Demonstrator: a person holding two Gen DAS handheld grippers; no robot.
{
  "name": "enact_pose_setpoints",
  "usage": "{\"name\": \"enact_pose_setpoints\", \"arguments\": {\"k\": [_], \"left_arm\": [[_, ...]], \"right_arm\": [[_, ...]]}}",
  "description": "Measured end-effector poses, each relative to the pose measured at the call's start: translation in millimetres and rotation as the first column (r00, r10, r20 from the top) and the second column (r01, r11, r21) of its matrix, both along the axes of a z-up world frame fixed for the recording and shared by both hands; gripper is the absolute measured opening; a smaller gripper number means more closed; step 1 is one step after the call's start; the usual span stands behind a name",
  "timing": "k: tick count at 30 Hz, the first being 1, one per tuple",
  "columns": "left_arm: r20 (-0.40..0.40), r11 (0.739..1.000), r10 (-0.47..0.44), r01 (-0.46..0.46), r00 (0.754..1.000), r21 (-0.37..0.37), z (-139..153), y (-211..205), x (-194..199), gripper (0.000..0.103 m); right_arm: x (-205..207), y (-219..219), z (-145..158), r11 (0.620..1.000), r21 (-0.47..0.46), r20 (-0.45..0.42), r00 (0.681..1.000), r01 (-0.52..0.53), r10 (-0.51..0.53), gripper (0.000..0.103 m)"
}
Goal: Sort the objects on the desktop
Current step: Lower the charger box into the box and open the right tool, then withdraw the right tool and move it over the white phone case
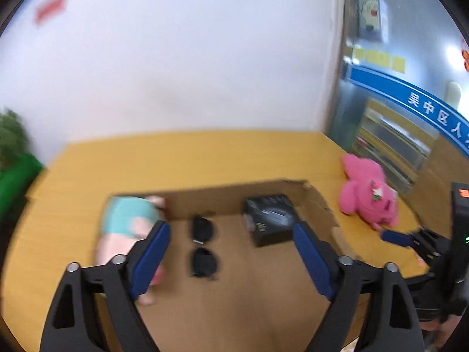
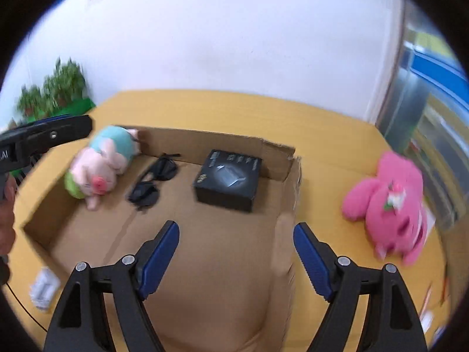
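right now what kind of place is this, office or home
Probably an office or public service room: a yellow desk against a white wall, a glass partition with a blue sign in Chinese, and potted plants in the corner.

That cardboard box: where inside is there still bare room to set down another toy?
The near half of the cardboard box is bare, from the sunglasses and black box forward. The far side is crowded: a pig toy fills the far left corner. The pink plush toy lies outside on the table.
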State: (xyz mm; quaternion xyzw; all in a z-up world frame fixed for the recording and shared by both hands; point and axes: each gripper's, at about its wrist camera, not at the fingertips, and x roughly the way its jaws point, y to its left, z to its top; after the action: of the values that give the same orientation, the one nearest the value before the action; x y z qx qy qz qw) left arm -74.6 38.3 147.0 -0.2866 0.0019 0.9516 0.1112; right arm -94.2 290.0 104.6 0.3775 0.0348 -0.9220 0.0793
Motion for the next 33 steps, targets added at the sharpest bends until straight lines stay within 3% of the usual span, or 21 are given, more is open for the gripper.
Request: {"name": "enact_pose_setpoints", "arguments": {"k": [4,6,7,8,9,10,12,13,14,15,16,19,33], "left_arm": [[-0.082,0.998,0.032,-0.037,0.996,-0.05,6,-19,61,0.093],[-0.098,0.995,0.049,-0.058,0.994,-0.086,5,-23,87,0.089],[-0.115,0.99,0.064,-0.078,0.991,-0.12,3,-25,101,0.077],[-0.128,0.985,0.072,-0.091,0.989,-0.149,1,-26,112,0.027],[-0.111,0.979,0.076,-0.095,0.991,-0.182,-5,-22,119,0.002],[-0.081,0.979,0.076,-0.089,0.994,-0.181,-10,-23,123,0.002],[-0.046,0.986,0.075,-0.081,0.996,-0.146,-17,-27,134,0.003],[-0.05,0.988,0.081,-0.087,0.995,-0.13,-19,-28,140,0.006],[-0.05,0.987,0.093,-0.099,0.994,-0.123,-20,-29,144,0.033],[-0.043,0.987,0.106,-0.111,0.993,-0.117,-21,-30,149,0.078],[-0.048,0.985,0.13,-0.134,0.99,-0.106,-20,-32,155,0.091],[-0.125,0.985,0.151,-0.16,0.981,-0.07,-14,-37,179,0.093],[-0.122,0.986,0.15,-0.158,0.981,-0.058,-10,-42,213,0.093]], "right_arm": [[51,-11,2,0.998,-0.06,-0.053,0.999,0.009,-0.012,0.079],[79,-16,3,0.996,-0.088,-0.088,0.996,-0.001,-0.007,0.066],[88,-19,-1,0.995,-0.102,-0.088,0.996,-0.011,0.002,0.028],[97,-22,-3,0.993,-0.117,-0.065,0.998,-0.03,0.022,0.004],[102,-25,-4,0.991,-0.127,-0.052,0.998,-0.039,0.032,0.005],[106,-28,-7,0.991,-0.129,-0.046,0.998,-0.042,0.036,0.005],[122,-34,-6,0.994,-0.106,-0.057,0.998,-0.04,0.034,0.006],[129,-36,-4,0.994,-0.101,-0.067,0.997,-0.041,0.034,0.024],[135,-39,-2,0.994,-0.1,-0.076,0.997,-0.037,0.03,0.058],[142,-41,2,0.995,-0.096,-0.088,0.996,-0.029,0.021,0.075],[148,-41,5,0.996,-0.092,-0.107,0.994,-0.02,0.011,0.086],[166,-44,13,0.997,-0.077,-0.161,0.987,-0.013,0.0,0.086],[197,-59,21,0.996,-0.082,-0.172,0.985,-0.032,0.018,0.086]]}}
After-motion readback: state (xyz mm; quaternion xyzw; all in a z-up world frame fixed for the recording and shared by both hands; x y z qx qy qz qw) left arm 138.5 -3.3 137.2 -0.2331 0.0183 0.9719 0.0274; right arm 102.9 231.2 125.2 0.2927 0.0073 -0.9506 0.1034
